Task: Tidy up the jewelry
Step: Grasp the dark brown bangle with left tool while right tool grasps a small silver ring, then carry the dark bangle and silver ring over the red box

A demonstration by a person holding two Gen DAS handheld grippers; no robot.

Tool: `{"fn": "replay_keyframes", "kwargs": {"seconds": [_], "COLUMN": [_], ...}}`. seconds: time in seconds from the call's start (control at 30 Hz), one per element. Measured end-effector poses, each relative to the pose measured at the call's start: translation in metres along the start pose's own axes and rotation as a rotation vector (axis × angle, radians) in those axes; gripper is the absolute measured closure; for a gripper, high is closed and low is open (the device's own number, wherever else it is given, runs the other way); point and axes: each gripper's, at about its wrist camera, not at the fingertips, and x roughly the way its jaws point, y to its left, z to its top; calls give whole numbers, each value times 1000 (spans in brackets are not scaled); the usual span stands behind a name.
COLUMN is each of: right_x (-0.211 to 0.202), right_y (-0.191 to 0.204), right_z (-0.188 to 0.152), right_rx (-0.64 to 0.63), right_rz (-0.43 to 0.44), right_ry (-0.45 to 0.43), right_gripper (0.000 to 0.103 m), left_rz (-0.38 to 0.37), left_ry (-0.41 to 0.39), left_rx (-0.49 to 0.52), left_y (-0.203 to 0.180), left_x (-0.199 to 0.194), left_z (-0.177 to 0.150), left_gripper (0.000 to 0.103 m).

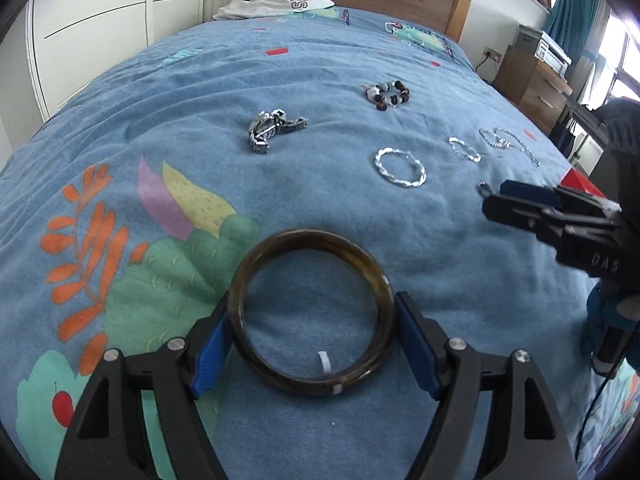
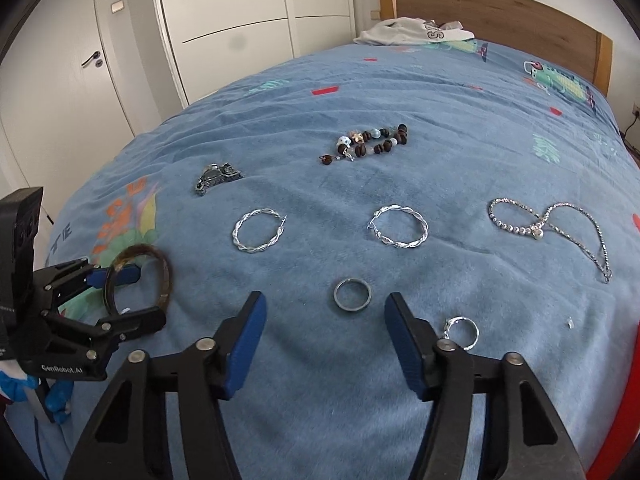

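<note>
My left gripper (image 1: 312, 344) is shut on a dark brown bangle (image 1: 310, 240), held just above the blue bedspread; the bangle also shows in the right wrist view (image 2: 160, 268). My right gripper (image 2: 324, 340) is open and empty, its fingers either side of a grey ring (image 2: 352, 294). A small silver ring (image 2: 462, 330) lies by its right finger. Two twisted silver hoops (image 2: 260, 230) (image 2: 398, 226), a silver necklace (image 2: 560, 226), a beaded bracelet (image 2: 370, 142) and a metal watch (image 2: 218, 178) lie further back.
The blue patterned bedspread (image 2: 440, 128) covers the whole bed. A white garment (image 2: 412, 32) lies at the wooden headboard (image 2: 500, 12). White wardrobe doors (image 2: 240, 20) stand to the left. A red box (image 1: 580, 180) sits at the bed's right edge.
</note>
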Motion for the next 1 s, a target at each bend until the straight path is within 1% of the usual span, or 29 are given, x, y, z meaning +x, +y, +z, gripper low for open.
{"fn": "replay_keyframes", "kwargs": {"seconds": [0.13, 0.2, 0.23, 0.27, 0.37, 0.57, 0.73, 0.87, 1.0], "right_x": [6, 10, 12, 14, 17, 13, -1, -21, -49], "right_y": [-5, -8, -9, -10, -13, -9, -4, 1, 4], "right_z": [1, 1, 1, 0, 0, -2, -6, -13, -24], "right_rx": [18, 29, 34, 39, 53, 39, 43, 52, 57], "right_rz": [5, 10, 10, 10, 15, 13, 20, 27, 21], "right_ry": [4, 8, 13, 16, 20, 9, -9, -24, -43], "right_gripper": [56, 63, 64, 68, 82, 83, 83, 83, 83], "left_rz": [11, 12, 16, 23, 25, 50, 56, 39, -2], "left_ry": [-11, -17, -17, -20, -28, -42, -47, -54, -67], "left_rx": [8, 10, 14, 21, 23, 38, 33, 25, 24], "left_y": [-2, -3, -4, -5, -6, -11, -12, -16, -22], "left_x": [0, 0, 1, 0, -1, -7, -17, -31, -51], "left_z": [-1, -1, -1, -1, -1, -2, -1, -1, -2], "left_gripper": [28, 29, 29, 29, 30, 30, 30, 30, 30]}}
